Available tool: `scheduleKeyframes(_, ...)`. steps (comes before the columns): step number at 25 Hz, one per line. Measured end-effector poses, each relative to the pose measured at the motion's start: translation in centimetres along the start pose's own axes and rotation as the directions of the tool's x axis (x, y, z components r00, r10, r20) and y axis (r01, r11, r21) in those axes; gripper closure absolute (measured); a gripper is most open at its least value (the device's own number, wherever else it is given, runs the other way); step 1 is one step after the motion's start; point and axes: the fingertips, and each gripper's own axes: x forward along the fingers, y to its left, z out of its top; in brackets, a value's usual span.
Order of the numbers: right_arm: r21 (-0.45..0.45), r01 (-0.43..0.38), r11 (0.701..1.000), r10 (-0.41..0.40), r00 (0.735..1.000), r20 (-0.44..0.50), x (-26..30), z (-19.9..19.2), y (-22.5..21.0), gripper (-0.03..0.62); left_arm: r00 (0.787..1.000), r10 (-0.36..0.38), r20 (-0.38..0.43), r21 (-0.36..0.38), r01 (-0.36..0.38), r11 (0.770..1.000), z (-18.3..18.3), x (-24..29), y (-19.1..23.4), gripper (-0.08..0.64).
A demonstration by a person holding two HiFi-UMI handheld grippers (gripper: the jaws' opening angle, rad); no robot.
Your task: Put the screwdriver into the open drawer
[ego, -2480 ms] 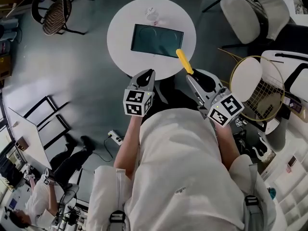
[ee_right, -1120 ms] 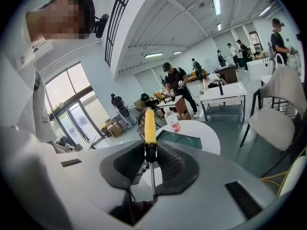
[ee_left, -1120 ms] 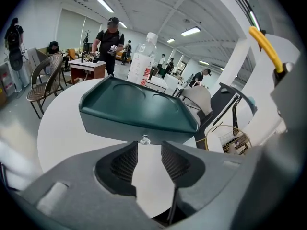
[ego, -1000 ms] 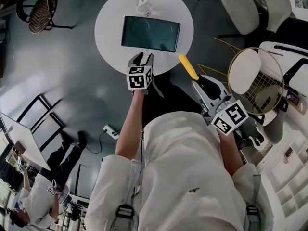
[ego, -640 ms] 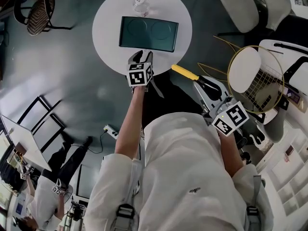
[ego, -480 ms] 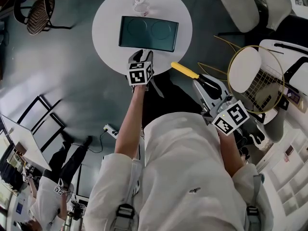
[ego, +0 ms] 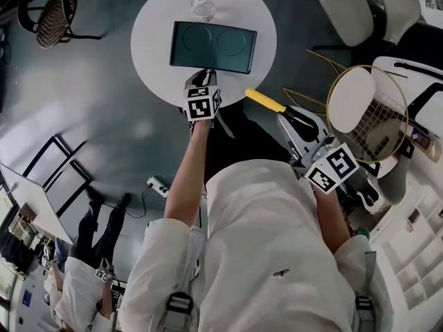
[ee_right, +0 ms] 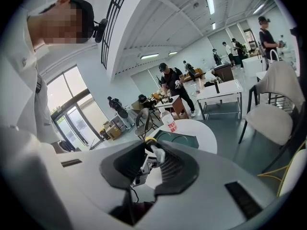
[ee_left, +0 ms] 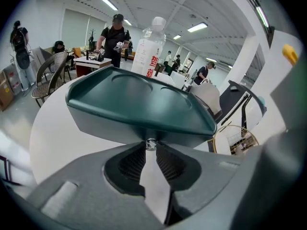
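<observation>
Left gripper (ee_left: 150, 146) fingers (ee_left: 130, 163) closing, tips on small metal knob (ee_left: 150, 143) of green drawer unit (ee_left: 139, 109), on round white surface (ego: 154, 43). Right gripper (ee_right: 152, 150) fingers narrow, clamping screwdriver (ego: 265, 101); yellow handle by surface edge, apart from drawer unit.

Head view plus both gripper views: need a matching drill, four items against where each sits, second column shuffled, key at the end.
1. screwdriver
2. bottle
3. drawer knob
4. green drawer box

A. middle of the white table
B. between the jaws of the left gripper
C. beyond the box, near the table's far edge
D. held in the right gripper

Pairs: 1-D, 2-C, 3-B, 4-A.
The left gripper's jaws are closing, with the knob between their tips.
</observation>
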Motion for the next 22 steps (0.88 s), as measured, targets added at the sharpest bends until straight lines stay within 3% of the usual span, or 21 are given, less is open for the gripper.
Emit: scheduleKeyframes(22, -0.005, -0.004, 1.000, 0.004, 1.000, -0.007, 0.45, -0.34, 0.49, 0.509, 1.000, -0.010, 0.010, -0.021, 0.010, 1.000, -0.90, -0.47, -0.06, 0.486)
